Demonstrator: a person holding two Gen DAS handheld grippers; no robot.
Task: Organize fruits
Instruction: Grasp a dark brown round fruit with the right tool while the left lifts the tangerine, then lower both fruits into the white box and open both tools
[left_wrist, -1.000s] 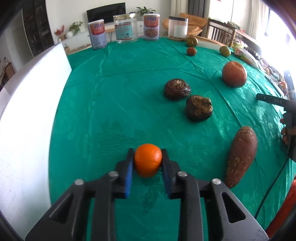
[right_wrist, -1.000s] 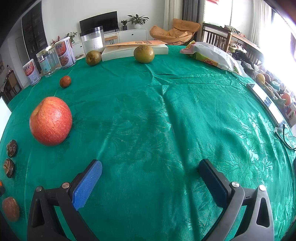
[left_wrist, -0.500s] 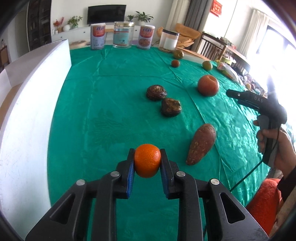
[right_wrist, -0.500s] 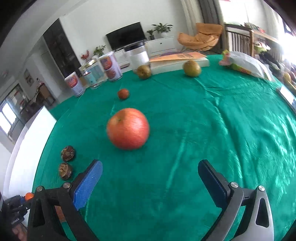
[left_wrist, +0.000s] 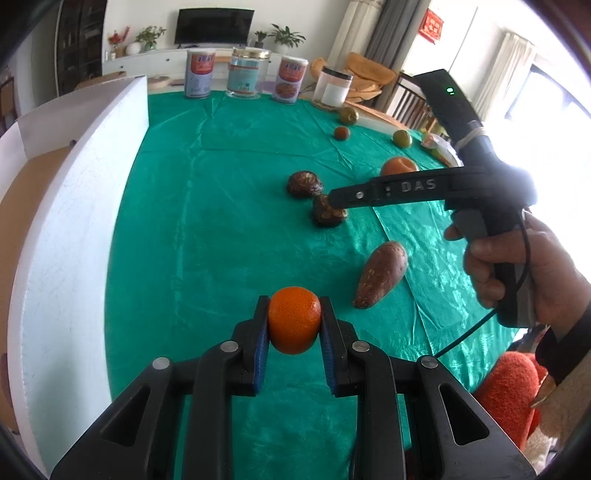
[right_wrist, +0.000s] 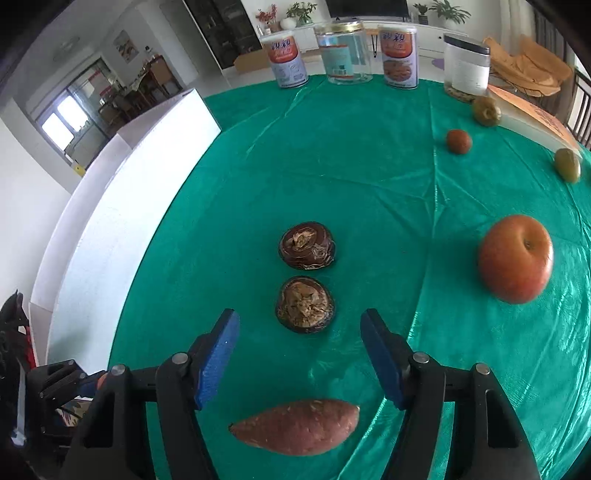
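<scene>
Pinching a small orange (left_wrist: 294, 319) between their blue pads, the left tongs (left_wrist: 294, 325) hold it lifted above the green-clothed worktop (left_wrist: 229, 229), near its front edge. The pads press on both sides of the fruit.

The right tongs (right_wrist: 300, 354) are spread wide and hold nothing. They hang over the cloth with the nearer of two dark brown mushrooms (right_wrist: 306, 304) lying just beyond the gap between the fingers, not touched. The second mushroom (right_wrist: 306, 245) sits just behind the first. One reddish sweet potato (right_wrist: 295, 426) lies on its side below the right tongs, close to the camera. In the left wrist view the person's right hand (left_wrist: 517, 269) grips the handle of the right tongs.

One large red apple (right_wrist: 515, 258) rests off to the right, well apart from the mushrooms. Farther back are one small brownish-red round fruit (right_wrist: 458, 141) and two greenish-brown round fruits (right_wrist: 487, 110), the second (right_wrist: 567, 165) at the right edge.

Four containers stand in a row at the far edge: two labelled tins (right_wrist: 289, 61), one clear jar with a gold lid (right_wrist: 345, 53) between them, and one clear jar with a dark lid (right_wrist: 466, 64). A white board (right_wrist: 122, 206) runs along the left side of the worktop.
</scene>
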